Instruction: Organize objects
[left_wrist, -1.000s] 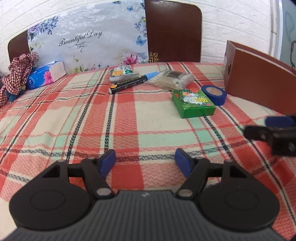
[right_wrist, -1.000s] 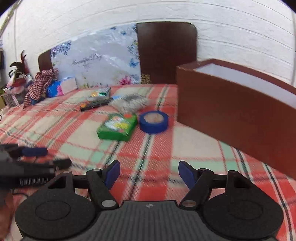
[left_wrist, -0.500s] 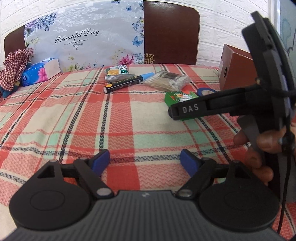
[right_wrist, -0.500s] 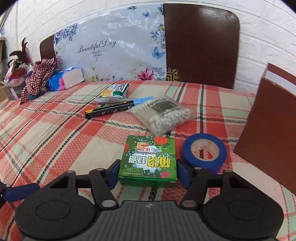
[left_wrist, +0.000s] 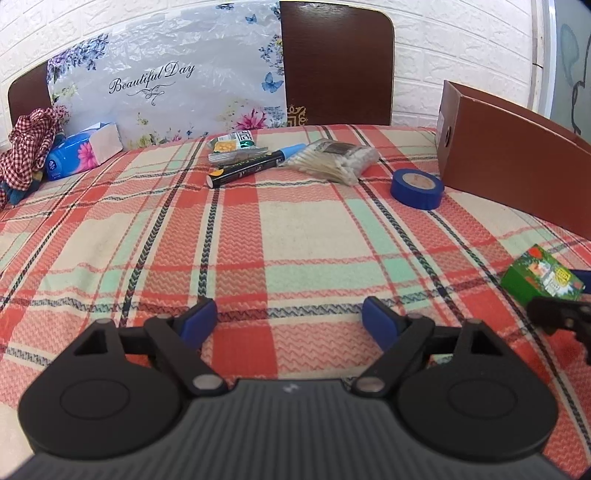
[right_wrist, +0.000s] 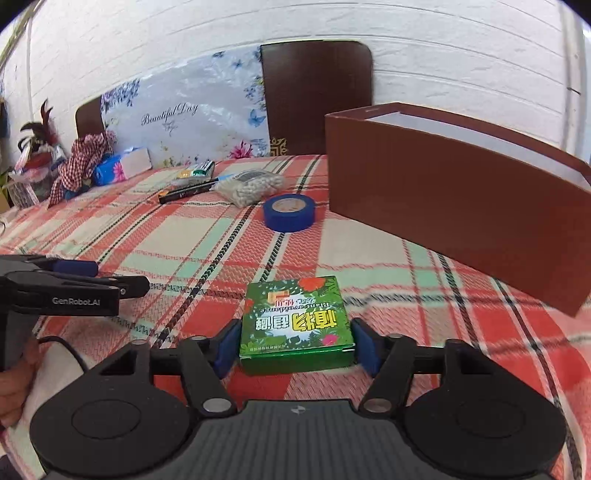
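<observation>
Green box (left_wrist: 542, 277), seen from the left wrist, sits far right, lifted off the plaid bedcover (left_wrist: 295, 236) in the right gripper (left_wrist: 569, 291), while the left gripper (left_wrist: 289, 322) hangs spread and empty. From the right wrist, the green box (right_wrist: 295, 325) lies crosswise between the jaws, which pinch its short sides; the brown box (right_wrist: 454, 210) stands ahead-right, nearer this hand.

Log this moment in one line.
left gripper: jaws just opened, empty | right gripper: green box between pads, jaws just eased wider | blue tape: on cloth beside brown box
</observation>
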